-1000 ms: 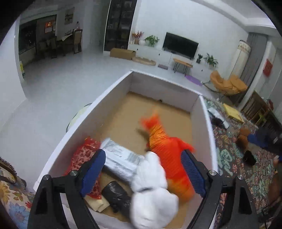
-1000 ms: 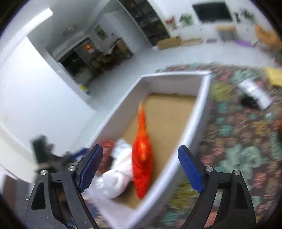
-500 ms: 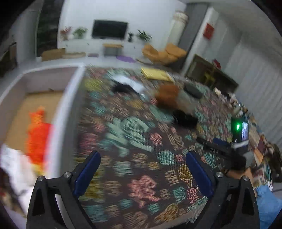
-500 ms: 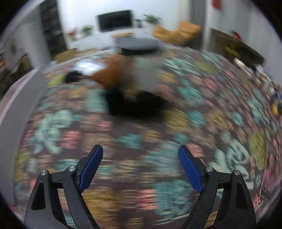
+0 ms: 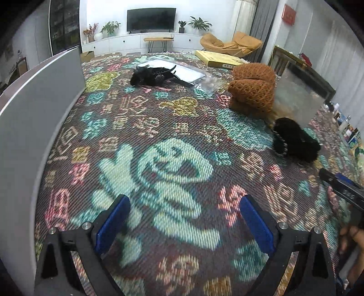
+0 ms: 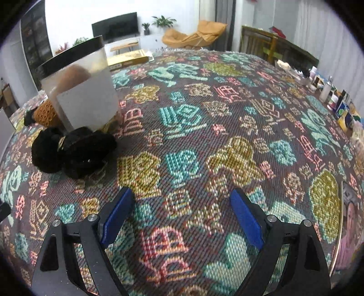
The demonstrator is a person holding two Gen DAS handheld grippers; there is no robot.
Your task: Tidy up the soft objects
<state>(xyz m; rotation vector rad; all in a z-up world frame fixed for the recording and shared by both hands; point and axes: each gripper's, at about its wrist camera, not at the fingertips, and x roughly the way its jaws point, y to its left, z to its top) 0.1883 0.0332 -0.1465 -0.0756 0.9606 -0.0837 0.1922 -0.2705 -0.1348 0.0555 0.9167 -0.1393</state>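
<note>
Our left gripper and right gripper hover spread and empty over the patterned rug; the black plush lies beside a frosted bin, television behind

We found both views evenly lit by cool, diffuse indoor light, with no harsh glare. Shadows were soft; a faint one lay under the black plush. Strong fisheye distortion bent the white box wall and curved the patterned rug toward dark, vignetted corners. The centres were reasonably sharp. We noted motion blur at the right edge of the left view and softness in the rug's lower foreground.
</note>
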